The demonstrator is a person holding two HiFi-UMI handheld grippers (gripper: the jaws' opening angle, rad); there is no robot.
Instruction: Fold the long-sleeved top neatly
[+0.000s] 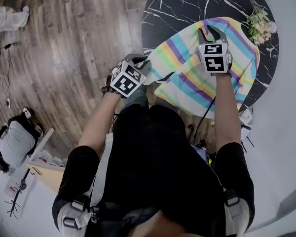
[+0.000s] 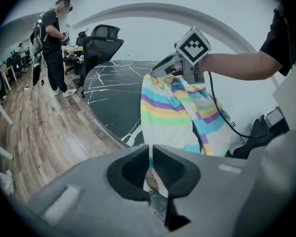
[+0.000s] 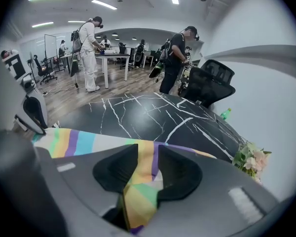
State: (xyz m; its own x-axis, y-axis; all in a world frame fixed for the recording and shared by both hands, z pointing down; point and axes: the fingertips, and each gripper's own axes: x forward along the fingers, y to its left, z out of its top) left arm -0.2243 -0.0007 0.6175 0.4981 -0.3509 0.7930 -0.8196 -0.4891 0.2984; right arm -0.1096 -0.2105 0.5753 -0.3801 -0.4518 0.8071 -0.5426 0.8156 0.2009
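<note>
Two grippers, one garment between them. Nearest, at the bottom of the head view, are the person's dark torso and bare forearms, reaching up the frame. The left gripper sits at centre-left with its jaws drawn almost together on a thin edge of the long-sleeved top; its own view shows only a sliver of cloth in the slit. The right gripper, higher and to the right, is clamped on a thicker bunch of striped fabric, which fills the gap between its jaws and trails back toward the camera. Taken at two separated points, the cloth hangs slack from the right gripper in the left gripper view. That hold is probably meant to let the top be drawn out and laid flat before any fold, so the task looks barely begun. The top drapes over the near rim of the round black marble table, and part of it spills off the edge. Beyond it, a small bunch of flowers rests at the table's upper-right rim. Farther off are the wood floor, an office chair and standing people at desks.
</note>
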